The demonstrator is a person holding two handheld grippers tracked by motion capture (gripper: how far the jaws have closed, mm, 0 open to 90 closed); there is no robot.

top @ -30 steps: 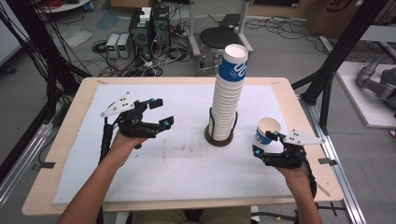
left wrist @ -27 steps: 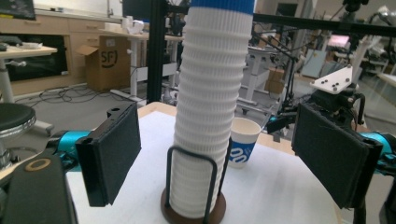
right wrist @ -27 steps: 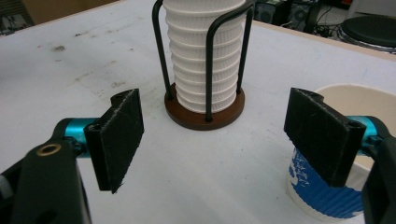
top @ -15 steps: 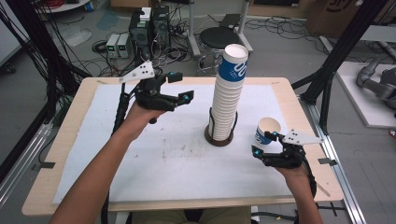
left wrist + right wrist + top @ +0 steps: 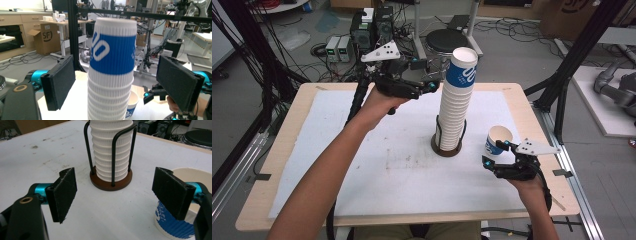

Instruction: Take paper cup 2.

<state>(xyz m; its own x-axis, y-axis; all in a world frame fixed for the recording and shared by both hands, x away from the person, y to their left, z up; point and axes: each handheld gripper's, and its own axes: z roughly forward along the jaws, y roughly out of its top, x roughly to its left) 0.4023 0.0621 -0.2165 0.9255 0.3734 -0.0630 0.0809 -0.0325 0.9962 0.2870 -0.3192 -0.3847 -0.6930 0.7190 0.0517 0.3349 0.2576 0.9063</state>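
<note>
Beside the cup stack top, left claw spread (empty); right claw spread.

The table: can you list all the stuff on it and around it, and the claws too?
Stack of cups: one tall stack, white with a blue band on the top cup, middle of the table.
Cup holder: one, brown round base with black wire posts, around the bottom of the stack.
Single cup: one, white and blue, upright on the table at the right, beside the right claw.
Table: one, pale wood rim with a white top.
Stool: one, black round seat, on the floor behind the table.
Left claw: one, black, raised beside the top of the stack, jaws open either side of the top cup.
Right claw: one, black, low at the right, jaws open.
</note>
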